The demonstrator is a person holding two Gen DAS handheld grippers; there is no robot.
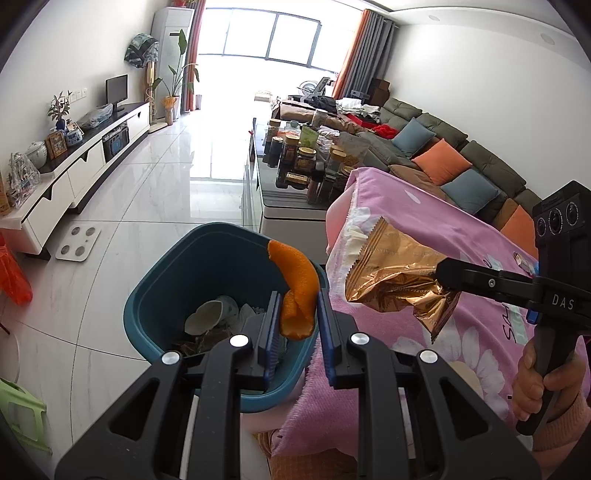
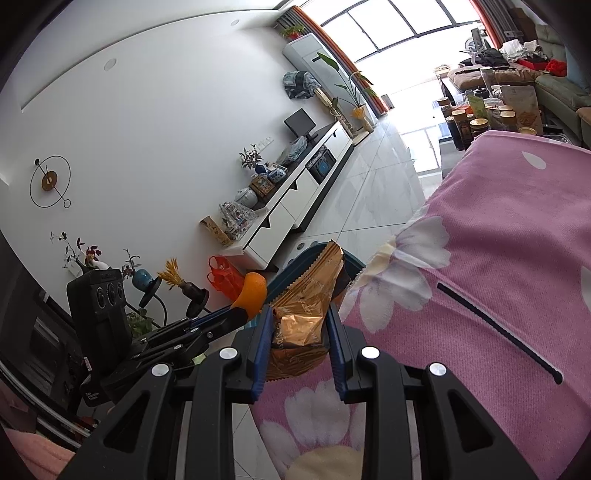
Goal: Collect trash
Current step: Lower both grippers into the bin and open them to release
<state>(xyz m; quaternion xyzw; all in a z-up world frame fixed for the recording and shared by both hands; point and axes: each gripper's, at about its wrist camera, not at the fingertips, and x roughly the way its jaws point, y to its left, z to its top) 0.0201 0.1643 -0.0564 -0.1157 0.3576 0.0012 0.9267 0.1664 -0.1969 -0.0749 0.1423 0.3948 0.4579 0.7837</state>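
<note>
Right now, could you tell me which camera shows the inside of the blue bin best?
The left wrist view: the blue bin sits open below, with trash visible inside. The right wrist view shows only a strip of its rim behind the gold wrapper.

Bright daylight floods from the blown-out window point(image 1: 273, 33), glaring off the floor point(image 1: 155, 192); fisheye edges curve and darken.

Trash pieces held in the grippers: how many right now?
2. An orange peel sits clamped in the left gripper over the teal bin. A gold wrapper is clamped in the right gripper, over the pink cloth. More trash already lies in the bin.
</note>
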